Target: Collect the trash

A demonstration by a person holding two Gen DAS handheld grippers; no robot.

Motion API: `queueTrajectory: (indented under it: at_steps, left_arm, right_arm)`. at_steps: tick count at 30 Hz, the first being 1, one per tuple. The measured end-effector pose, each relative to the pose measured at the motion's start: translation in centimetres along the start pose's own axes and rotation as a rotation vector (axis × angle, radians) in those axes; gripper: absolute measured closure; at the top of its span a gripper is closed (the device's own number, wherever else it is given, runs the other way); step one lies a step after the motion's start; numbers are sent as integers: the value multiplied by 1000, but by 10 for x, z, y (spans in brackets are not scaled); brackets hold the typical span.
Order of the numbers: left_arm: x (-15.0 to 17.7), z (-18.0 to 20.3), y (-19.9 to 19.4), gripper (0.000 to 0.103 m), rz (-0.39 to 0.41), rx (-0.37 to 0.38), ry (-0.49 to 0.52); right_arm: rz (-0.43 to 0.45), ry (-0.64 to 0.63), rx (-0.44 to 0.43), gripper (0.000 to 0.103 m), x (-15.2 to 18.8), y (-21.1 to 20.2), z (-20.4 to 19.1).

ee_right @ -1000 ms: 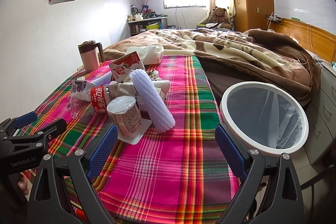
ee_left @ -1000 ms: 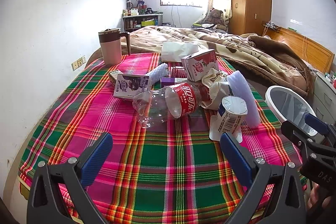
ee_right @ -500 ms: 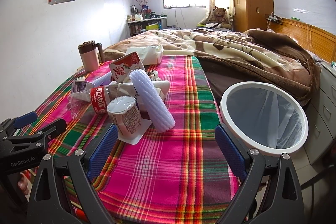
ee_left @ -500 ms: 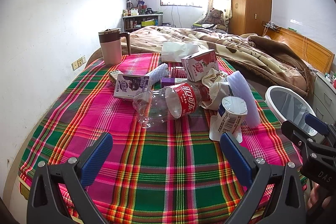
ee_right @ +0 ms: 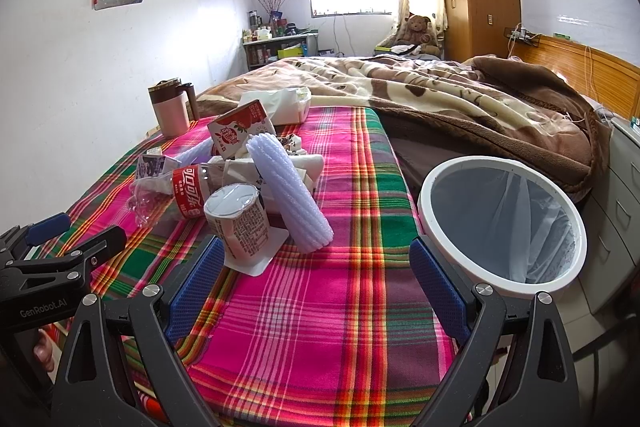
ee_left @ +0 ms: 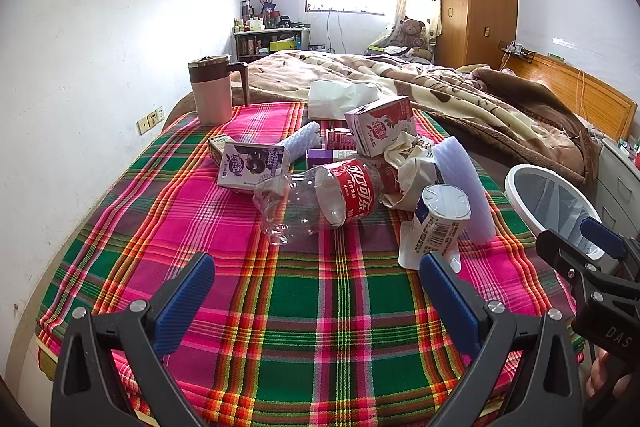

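A pile of trash lies on the plaid cloth [ee_left: 304, 307]: a crushed clear cola bottle [ee_left: 320, 199] with a red label, a white yogurt cup [ee_left: 438, 223], a purple milk carton [ee_left: 252, 167], a red-and-white carton [ee_left: 380, 125], crumpled paper [ee_left: 412, 167] and a white foam sleeve [ee_left: 464, 187]. The cup [ee_right: 238, 223], bottle [ee_right: 176, 191] and foam sleeve [ee_right: 288, 187] also show in the right wrist view. A white bin [ee_right: 504, 223] with a clear liner stands to the right. My left gripper [ee_left: 316, 299] is open and empty, short of the pile. My right gripper [ee_right: 316, 279] is open and empty.
A pink lidded mug [ee_left: 212, 91] stands at the cloth's far left by the wall. A tissue pack [ee_left: 340, 99] lies behind the pile. A brown blanket [ee_right: 440, 99] covers the bed beyond. A grey drawer unit [ee_right: 616, 211] stands right of the bin.
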State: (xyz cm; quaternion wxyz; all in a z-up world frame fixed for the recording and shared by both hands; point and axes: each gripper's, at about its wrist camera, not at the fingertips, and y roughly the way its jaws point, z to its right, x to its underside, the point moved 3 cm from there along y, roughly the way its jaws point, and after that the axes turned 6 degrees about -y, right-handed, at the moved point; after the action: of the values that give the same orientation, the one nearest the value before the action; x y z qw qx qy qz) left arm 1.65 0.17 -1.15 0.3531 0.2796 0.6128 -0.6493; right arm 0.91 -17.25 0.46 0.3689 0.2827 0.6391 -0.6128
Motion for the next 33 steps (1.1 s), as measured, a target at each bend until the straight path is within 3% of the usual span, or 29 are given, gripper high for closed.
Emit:
queueTrajectory:
  at_steps: [33]
  left_arm:
    - [-7, -3, 7, 0, -23, 11, 7]
  right_arm:
    - [2, -19, 2, 7, -3, 7, 1]
